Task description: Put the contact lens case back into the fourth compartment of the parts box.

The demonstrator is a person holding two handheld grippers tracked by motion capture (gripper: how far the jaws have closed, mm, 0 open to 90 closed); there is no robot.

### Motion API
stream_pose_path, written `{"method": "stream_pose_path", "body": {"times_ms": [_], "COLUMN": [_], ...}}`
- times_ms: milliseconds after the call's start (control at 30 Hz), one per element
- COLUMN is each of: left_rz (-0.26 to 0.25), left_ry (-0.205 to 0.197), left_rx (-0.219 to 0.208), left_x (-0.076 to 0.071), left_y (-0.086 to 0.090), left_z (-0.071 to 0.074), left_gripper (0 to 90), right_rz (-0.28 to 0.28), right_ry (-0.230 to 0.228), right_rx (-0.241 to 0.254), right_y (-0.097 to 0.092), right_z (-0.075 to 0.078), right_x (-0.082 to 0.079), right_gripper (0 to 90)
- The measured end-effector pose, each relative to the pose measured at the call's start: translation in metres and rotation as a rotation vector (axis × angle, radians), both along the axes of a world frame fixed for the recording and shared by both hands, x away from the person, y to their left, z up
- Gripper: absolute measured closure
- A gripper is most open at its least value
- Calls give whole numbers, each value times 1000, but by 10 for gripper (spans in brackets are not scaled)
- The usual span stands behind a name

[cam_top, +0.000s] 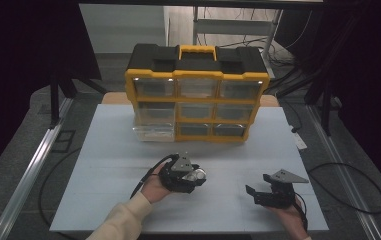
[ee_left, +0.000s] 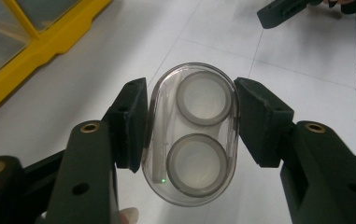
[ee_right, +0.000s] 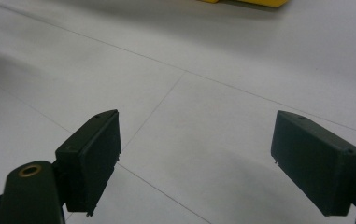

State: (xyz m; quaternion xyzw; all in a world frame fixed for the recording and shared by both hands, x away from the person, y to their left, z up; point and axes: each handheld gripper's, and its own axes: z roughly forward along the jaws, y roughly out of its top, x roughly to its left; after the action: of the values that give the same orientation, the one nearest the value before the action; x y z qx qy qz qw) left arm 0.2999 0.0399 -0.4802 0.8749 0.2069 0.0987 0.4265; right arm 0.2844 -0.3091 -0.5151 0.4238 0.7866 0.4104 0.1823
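**Clear case clamped in the left gripper, right gripper standing wide**

While the left gripper (ee_left: pixel 189 126) hovers over the middle of the white worktop (cam_top: pixel 108 150), its two black jaws are clamped on the long sides of a small clear case (ee_left: pixel 192 135), and that is a firm hold, pads pressed flat against the plastic on both sides. Inside the case sit two round wells, one above the other, with a thin stick lying along one edge. From the high view, the case (cam_top: pixel 196 175) pokes out just past the hand (cam_top: pixel 154 189), lifted off the surface.

Over to the right gripper (cam_top: pixel 258 187), and its jaws stand well apart with nothing between them, just bare worktop below. It sits near the front right corner, well apart from the left gripper.

Behind both, the yellow and black drawer cabinet (cam_top: pixel 196 95) stands upright at the far side, its lowest left drawer (cam_top: pixel 153 131) pulled out toward the person. Open white surface lies between that drawer and the held case, nothing standing in the way. The worktop's front edge runs close under both wrists, with cables trailing off either side.
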Motion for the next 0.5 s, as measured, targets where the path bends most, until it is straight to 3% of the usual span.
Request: {"method": "stream_pose_path", "body": {"times_ms": [500], "left_rz": [36], "left_ry": [-22], "left_rx": [-39], "left_x": [-1], "left_y": [12], "left_z": [5], "left_gripper": [469], "right_rz": [2], "right_ry": [5], "right_rx": [-5], "right_y": [0], "right_z": [-1], "right_x": [0], "right_gripper": [169]}}
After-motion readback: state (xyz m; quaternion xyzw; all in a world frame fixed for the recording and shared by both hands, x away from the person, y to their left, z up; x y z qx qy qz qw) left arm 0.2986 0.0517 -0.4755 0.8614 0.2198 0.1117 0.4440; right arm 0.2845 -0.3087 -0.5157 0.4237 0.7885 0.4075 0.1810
